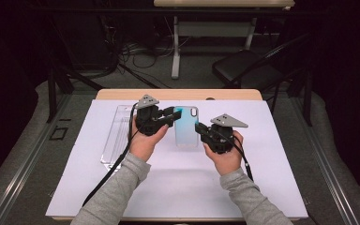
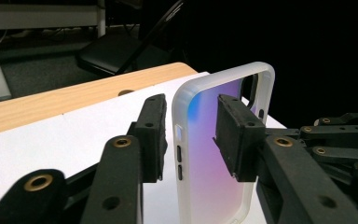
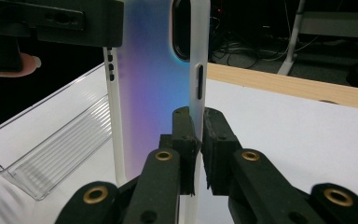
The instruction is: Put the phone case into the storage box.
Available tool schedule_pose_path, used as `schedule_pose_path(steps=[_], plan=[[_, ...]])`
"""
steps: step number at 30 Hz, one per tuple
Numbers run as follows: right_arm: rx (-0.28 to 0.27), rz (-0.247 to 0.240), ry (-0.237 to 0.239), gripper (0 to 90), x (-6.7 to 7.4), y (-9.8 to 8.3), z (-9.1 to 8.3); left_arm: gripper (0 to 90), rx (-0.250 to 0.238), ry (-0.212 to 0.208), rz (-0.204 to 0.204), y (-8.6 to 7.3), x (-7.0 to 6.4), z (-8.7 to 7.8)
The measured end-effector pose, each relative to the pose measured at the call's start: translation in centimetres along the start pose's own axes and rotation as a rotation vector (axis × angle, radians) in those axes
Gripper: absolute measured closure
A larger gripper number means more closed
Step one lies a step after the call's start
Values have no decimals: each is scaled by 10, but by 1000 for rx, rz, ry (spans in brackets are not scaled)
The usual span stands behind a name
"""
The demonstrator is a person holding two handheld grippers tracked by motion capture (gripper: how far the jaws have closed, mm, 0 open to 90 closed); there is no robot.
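High view: a translucent frosted phone case with a blue-to-violet gradient back and rounded corners [image 1: 186, 127] is held between the two grippers above a white sheet [image 1: 98, 187] covering the pale wooden worktop [image 1: 122, 94]. In the right gripper view the case [image 3: 154, 84] stands upright, its matte white edge with a slot-shaped button cutout pinched between the rough black pads; the right gripper [image 3: 196, 149] is clamped shut on that edge. The oval camera opening sits at the case's upper end. In the left gripper view the left gripper [image 2: 189, 135] straddles the case's [image 2: 214, 154] opposite rim: one blocky black pad lies inside the hollow, the other outside the frosted side wall with its small button slots. A narrow gap shows at the outer pad, so its jaws are not yet pressing on the case. Left of the case in the high view, a clear ribbed plastic tray [image 1: 115, 136] lies on the sheet.
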State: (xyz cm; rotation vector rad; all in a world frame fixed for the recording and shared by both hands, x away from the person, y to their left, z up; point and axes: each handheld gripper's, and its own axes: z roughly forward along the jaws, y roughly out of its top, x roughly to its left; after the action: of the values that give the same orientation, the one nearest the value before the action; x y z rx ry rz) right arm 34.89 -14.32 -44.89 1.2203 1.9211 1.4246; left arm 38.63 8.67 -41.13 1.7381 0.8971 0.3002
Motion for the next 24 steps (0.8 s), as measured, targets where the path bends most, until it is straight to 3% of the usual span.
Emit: schedule_pose_path(steps=[14,24], plan=[[-2,-4,1,844,1,0,0,762,8,12,4,0,1,-2],[-4,-1,2,844,1,0,-1,795,7,7,5,1,1,-3]])
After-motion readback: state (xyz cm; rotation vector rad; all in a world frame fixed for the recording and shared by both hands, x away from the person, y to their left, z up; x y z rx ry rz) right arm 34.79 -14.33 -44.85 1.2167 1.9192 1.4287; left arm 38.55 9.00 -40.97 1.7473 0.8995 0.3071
